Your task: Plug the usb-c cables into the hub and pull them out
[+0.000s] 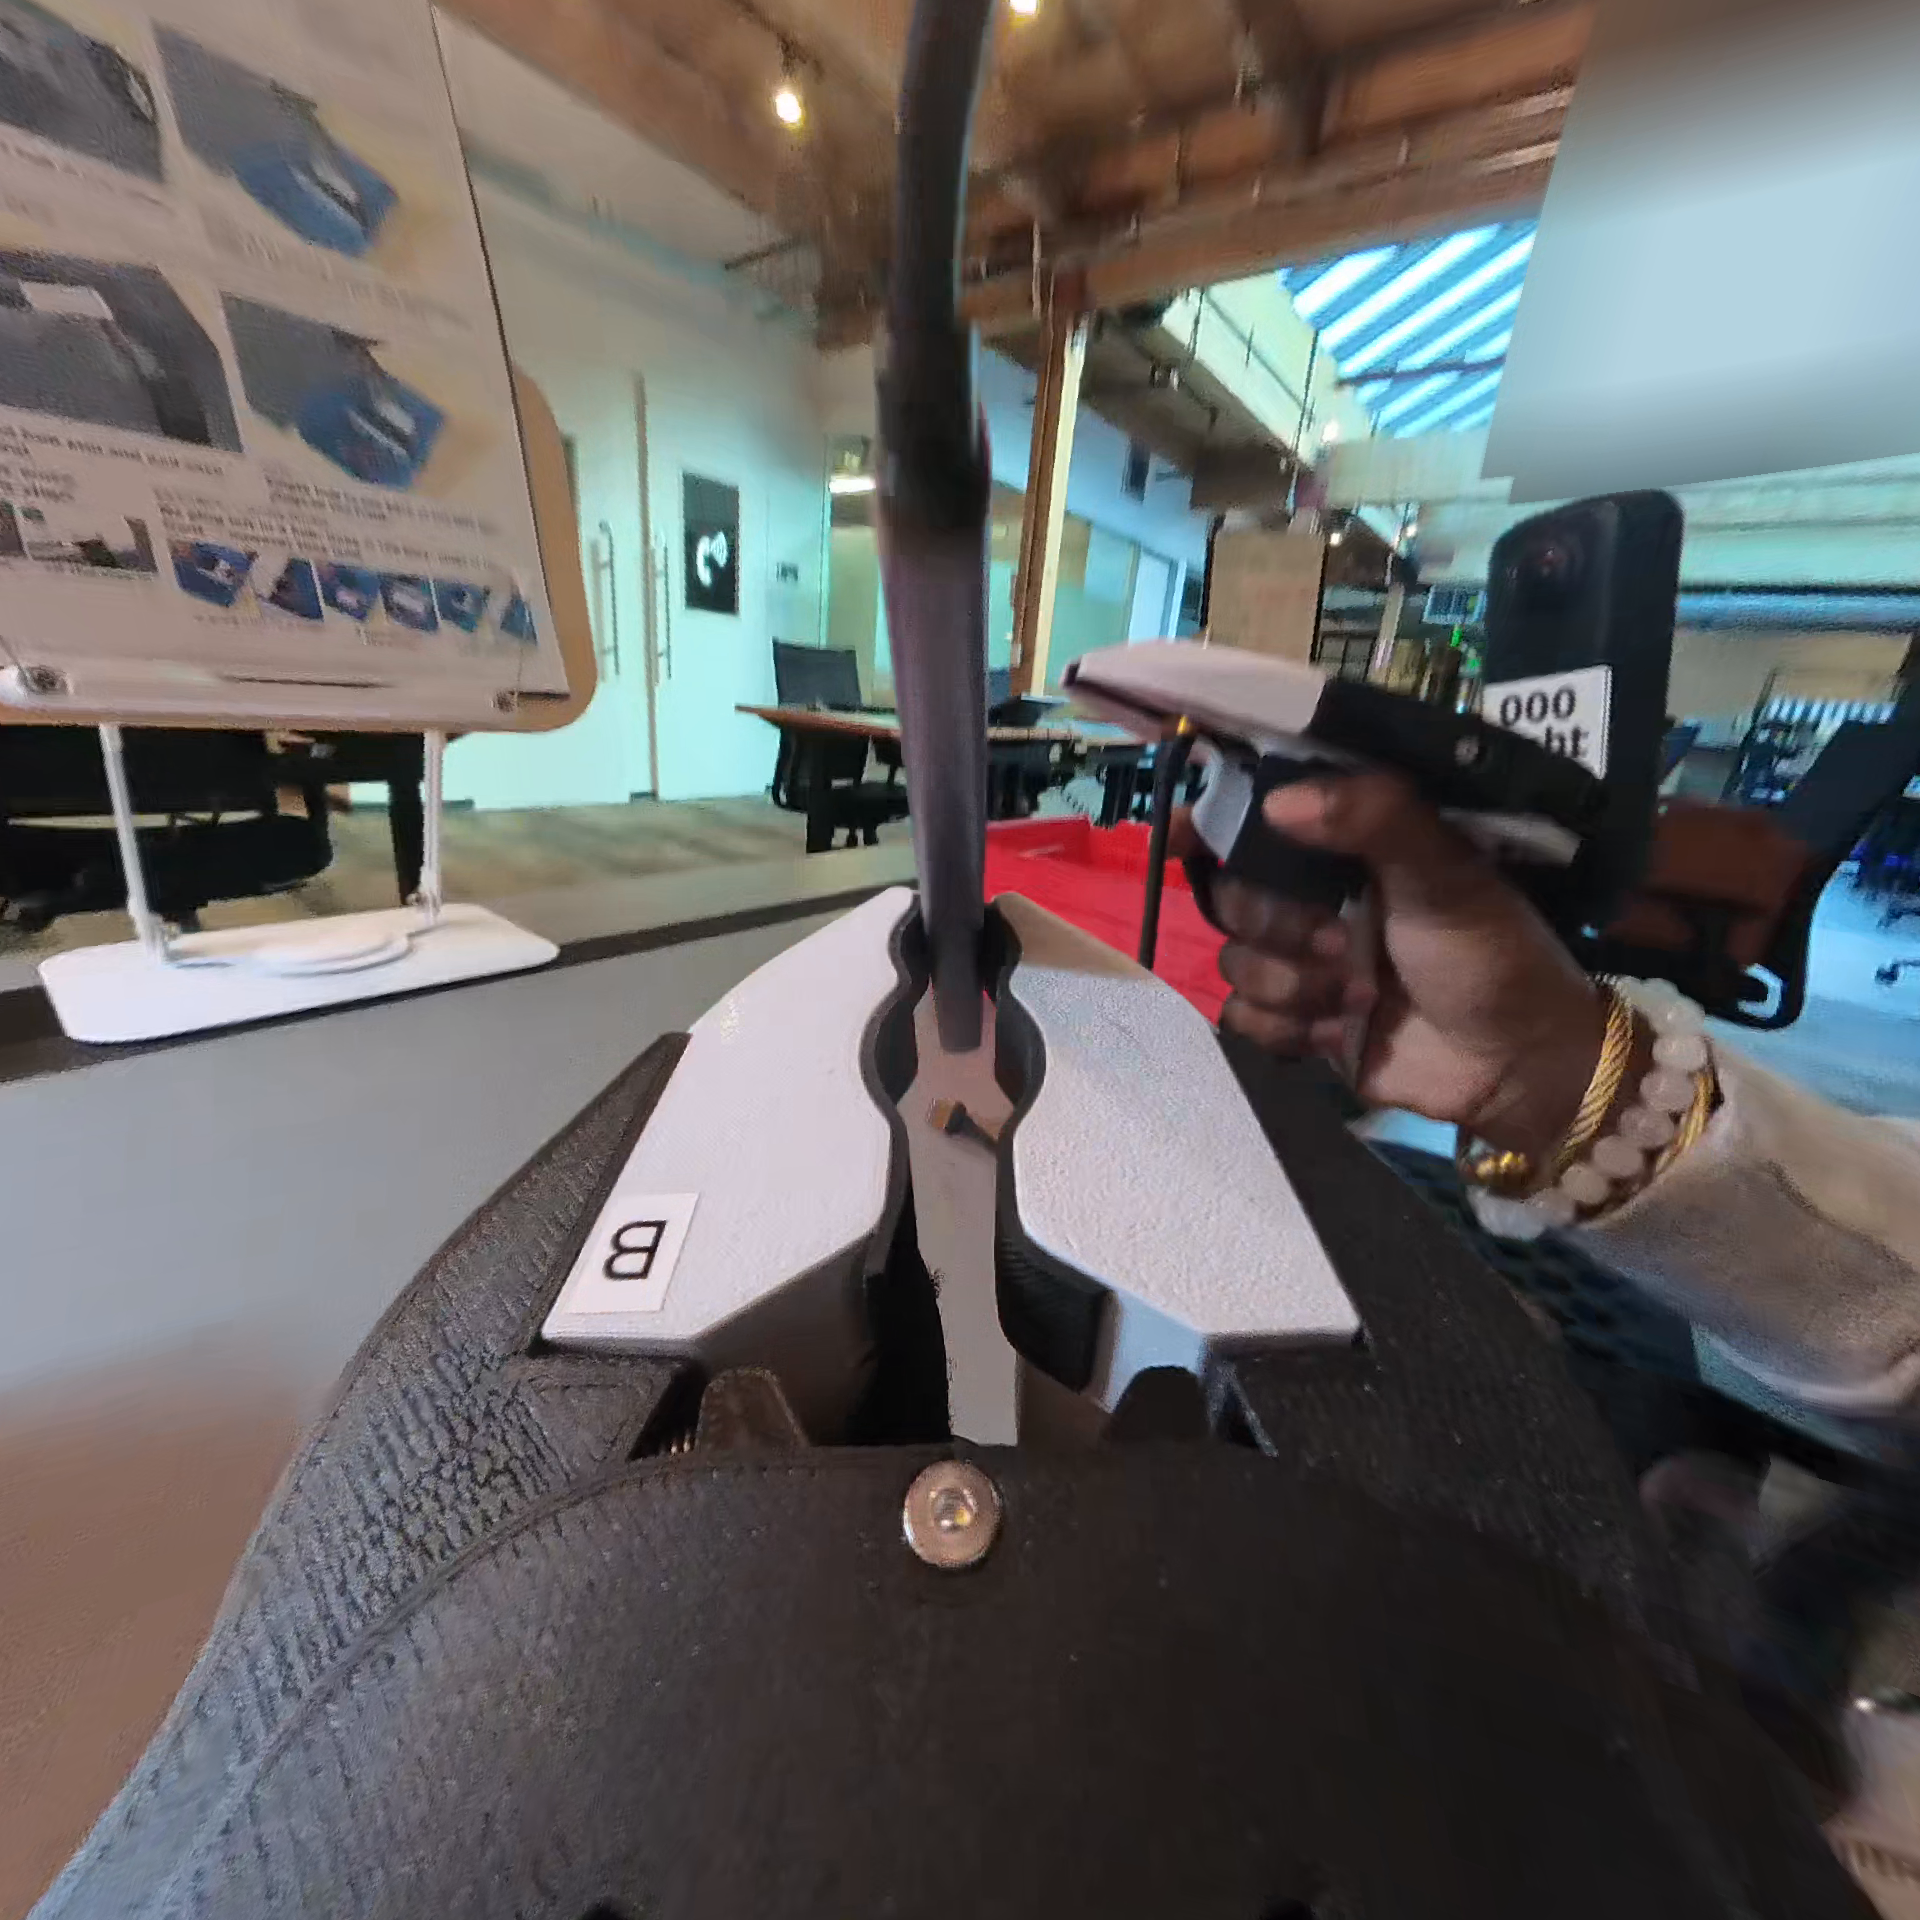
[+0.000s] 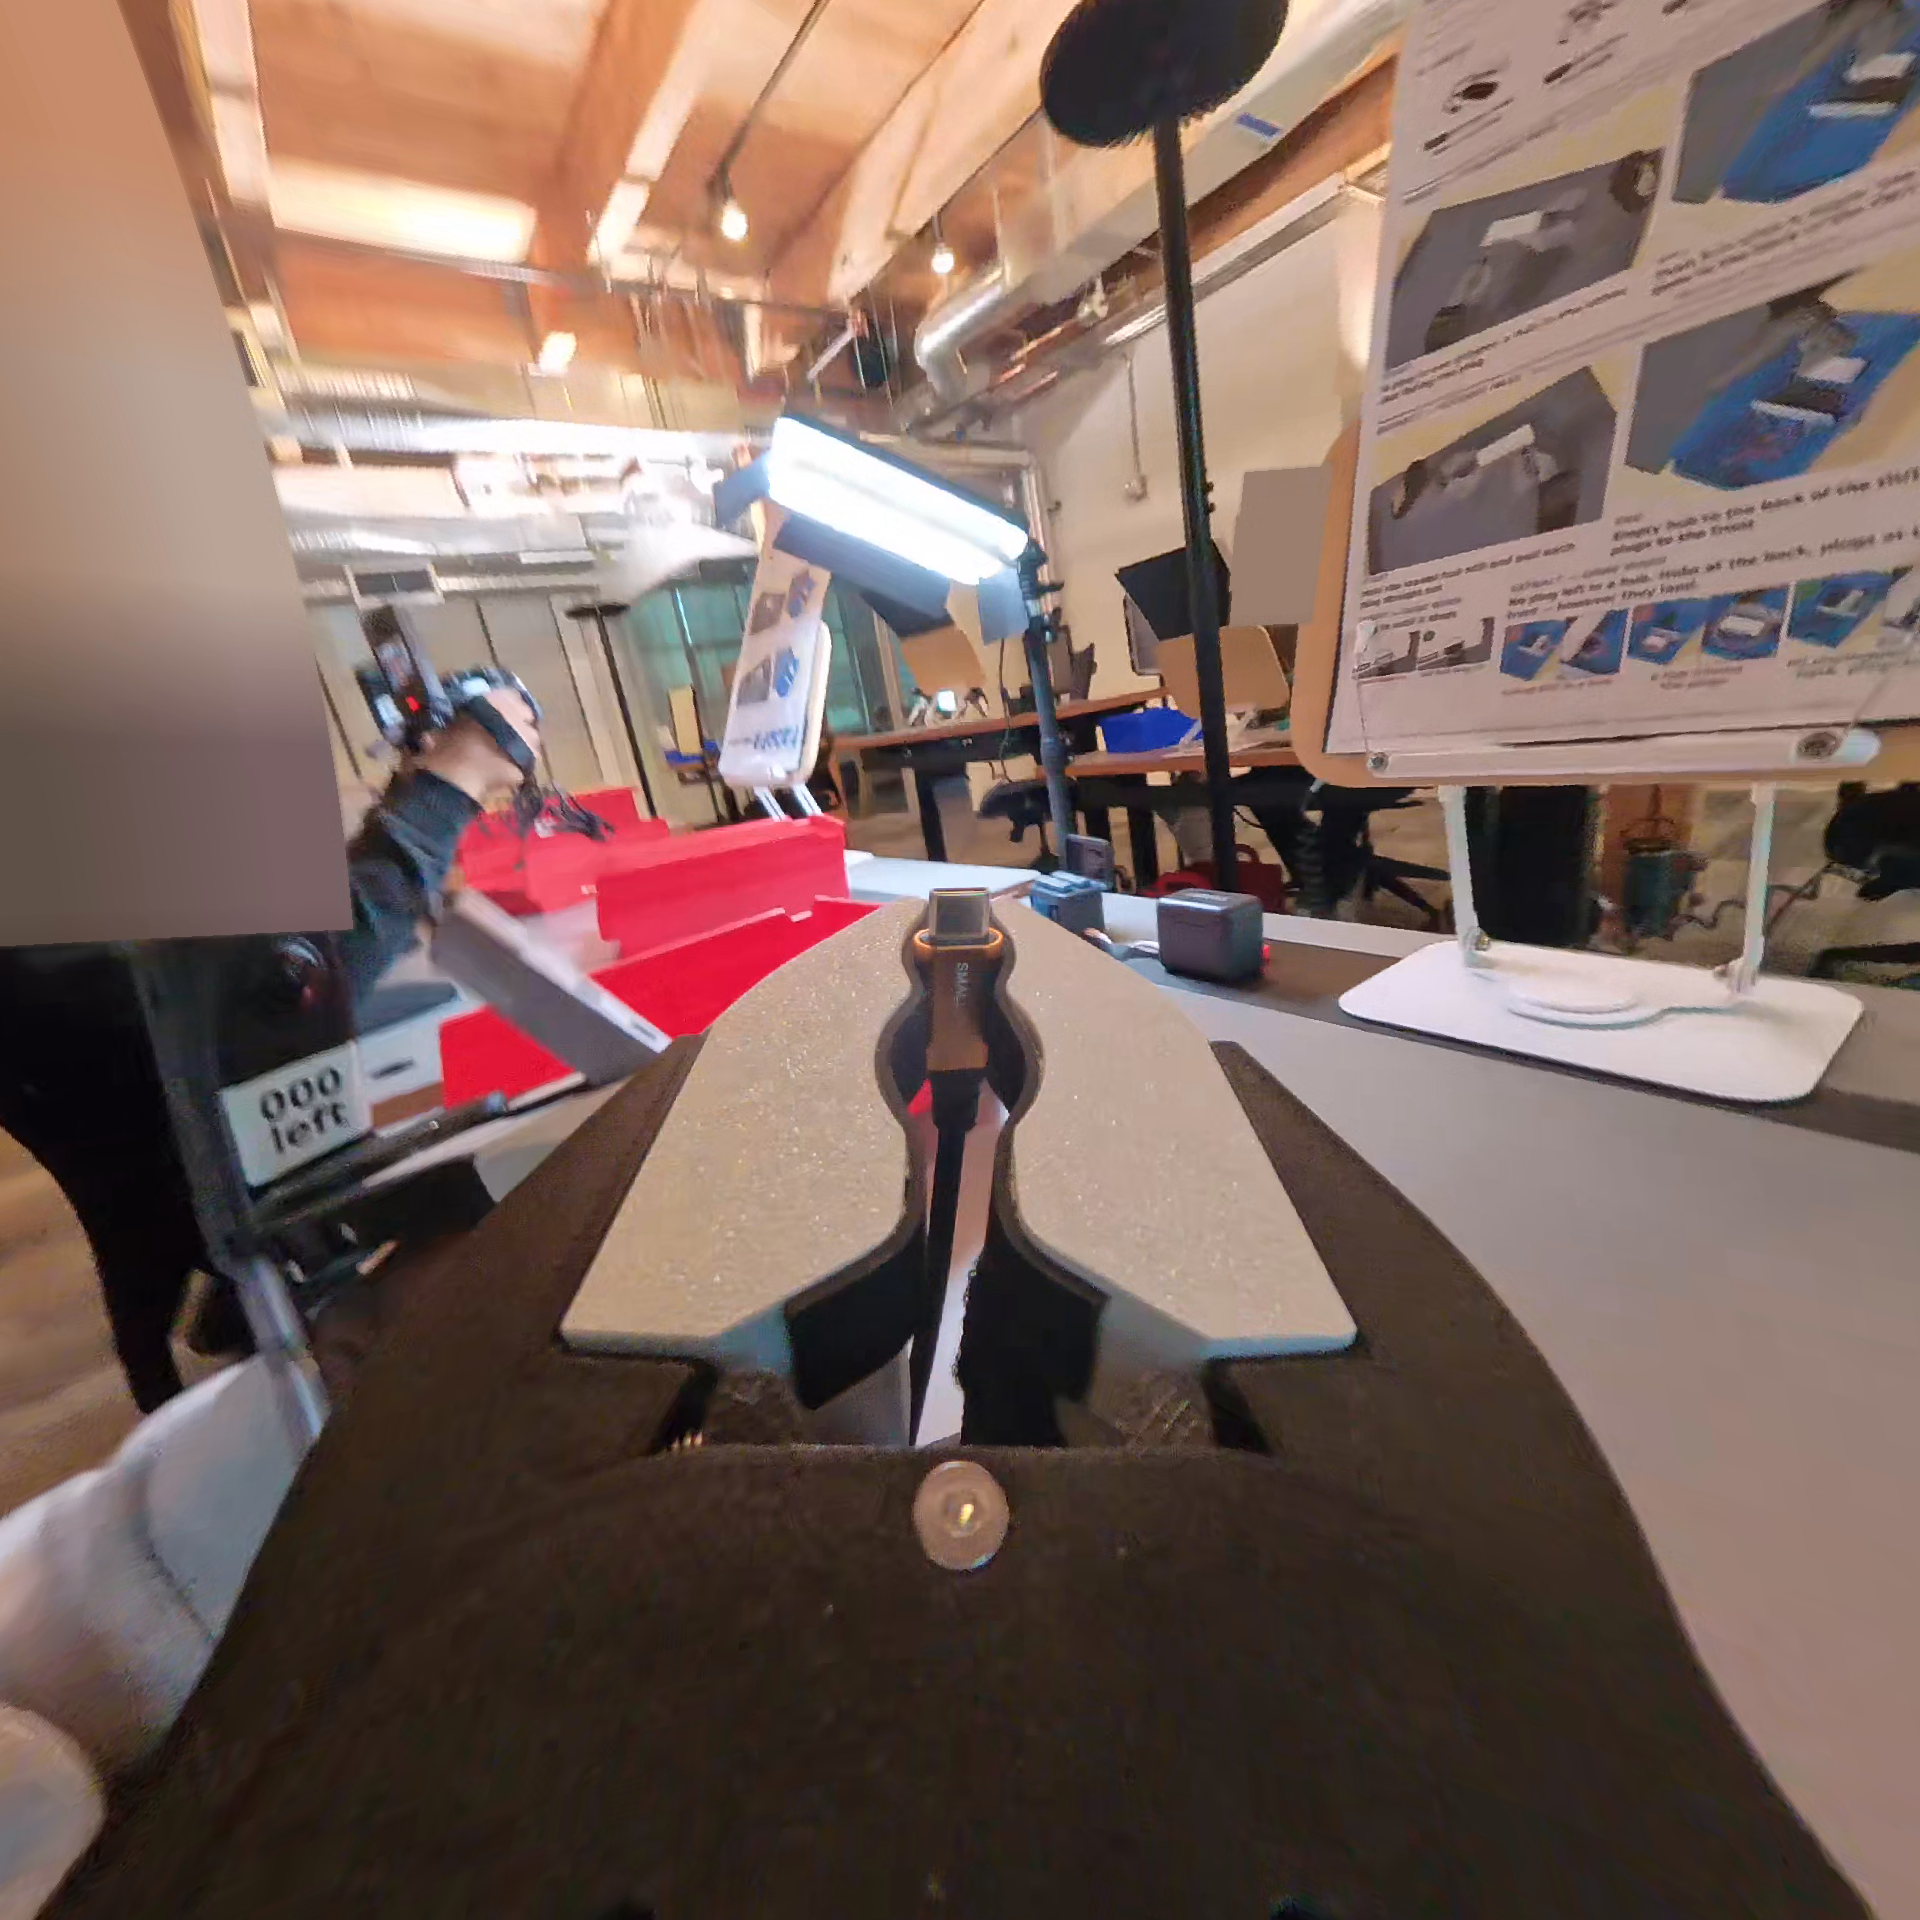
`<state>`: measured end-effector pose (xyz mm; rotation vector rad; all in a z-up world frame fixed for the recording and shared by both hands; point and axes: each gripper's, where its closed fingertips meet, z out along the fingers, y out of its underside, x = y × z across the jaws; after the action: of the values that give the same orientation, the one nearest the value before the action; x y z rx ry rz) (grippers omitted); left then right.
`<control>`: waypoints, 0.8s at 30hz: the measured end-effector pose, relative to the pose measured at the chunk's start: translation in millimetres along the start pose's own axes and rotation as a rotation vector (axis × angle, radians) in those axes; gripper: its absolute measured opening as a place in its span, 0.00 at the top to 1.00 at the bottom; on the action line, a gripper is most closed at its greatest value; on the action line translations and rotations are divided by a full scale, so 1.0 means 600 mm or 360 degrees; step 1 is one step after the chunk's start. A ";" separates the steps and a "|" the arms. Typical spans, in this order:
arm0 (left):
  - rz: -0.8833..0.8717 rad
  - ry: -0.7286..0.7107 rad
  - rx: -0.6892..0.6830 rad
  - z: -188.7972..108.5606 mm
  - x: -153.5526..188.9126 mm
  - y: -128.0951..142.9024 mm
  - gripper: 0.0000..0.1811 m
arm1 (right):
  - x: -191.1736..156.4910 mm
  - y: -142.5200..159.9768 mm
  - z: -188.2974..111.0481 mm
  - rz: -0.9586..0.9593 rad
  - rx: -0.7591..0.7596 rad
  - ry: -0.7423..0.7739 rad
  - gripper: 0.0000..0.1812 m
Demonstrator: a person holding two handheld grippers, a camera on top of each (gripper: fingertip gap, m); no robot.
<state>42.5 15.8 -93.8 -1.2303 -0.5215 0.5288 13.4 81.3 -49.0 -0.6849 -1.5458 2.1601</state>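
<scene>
My left gripper [image 1: 948, 925] is shut on the dark grey hub [image 1: 930, 675]. The hub stands edge-on and upright from the fingertips, with its own dark cable [image 1: 935, 156] running up out of frame. My right gripper [image 2: 961, 925] is shut on an orange-and-black usb-c plug [image 2: 958, 987], whose metal tip pokes out past the fingertips. Its thin black cable runs back between the fingers. In the left wrist view the right gripper [image 1: 1081, 675] is held in a hand to the right of the hub, apart from it. In the right wrist view the left gripper [image 2: 644, 1039] shows at the left.
A grey tabletop [image 1: 260, 1143] lies below both grippers. An instruction board on a white stand [image 1: 260, 364] stands at the back and also shows in the right wrist view [image 2: 1642, 416]. Red bins [image 2: 727, 914], small grey cubes [image 2: 1210, 930], a black pole [image 2: 1195, 520] and a person [image 2: 447, 779] are beyond.
</scene>
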 end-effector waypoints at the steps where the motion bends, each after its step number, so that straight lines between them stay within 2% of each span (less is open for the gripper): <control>1: 0.0005 -0.0010 -0.0029 0.002 -0.001 0.005 0.94 | 0.008 -0.009 -0.007 0.0043 0.0030 0.0003 0.97; 4: -0.0129 -0.0033 -0.0101 0.004 -0.014 0.021 0.94 | 0.028 -0.055 -0.025 0.0037 0.0129 0.0037 0.96; 6: -0.0228 0.0012 -0.0072 0.002 -0.014 0.017 0.94 | 0.035 -0.096 -0.032 -0.0023 0.0182 0.0040 0.96; 12: -0.0259 -0.0035 -0.0100 0.001 -0.024 0.023 0.94 | 0.030 -0.265 -0.057 -0.0297 0.0403 0.0037 0.97; 17: -0.0285 -0.0001 -0.0163 0.004 -0.019 0.035 0.94 | 0.066 -0.389 -0.113 -0.0640 0.0449 0.0275 0.97; 19: -0.0267 -0.0006 -0.0156 0.003 -0.019 0.033 0.94 | 0.095 -0.409 -0.140 -0.0730 0.0360 0.0402 0.97; 21: -0.0267 0.0008 -0.0132 0.003 -0.017 0.029 0.94 | 0.142 -0.404 -0.166 -0.0798 0.0198 0.0579 0.97; 24: -0.0259 0.0012 -0.0113 0.002 -0.016 0.026 0.94 | 0.224 -0.357 -0.201 -0.0889 -0.0113 0.0847 0.97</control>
<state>32.8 14.4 -109.5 -1.2440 -0.6328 0.3703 -15.0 316.7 100.5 -0.6770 -1.3220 1.3815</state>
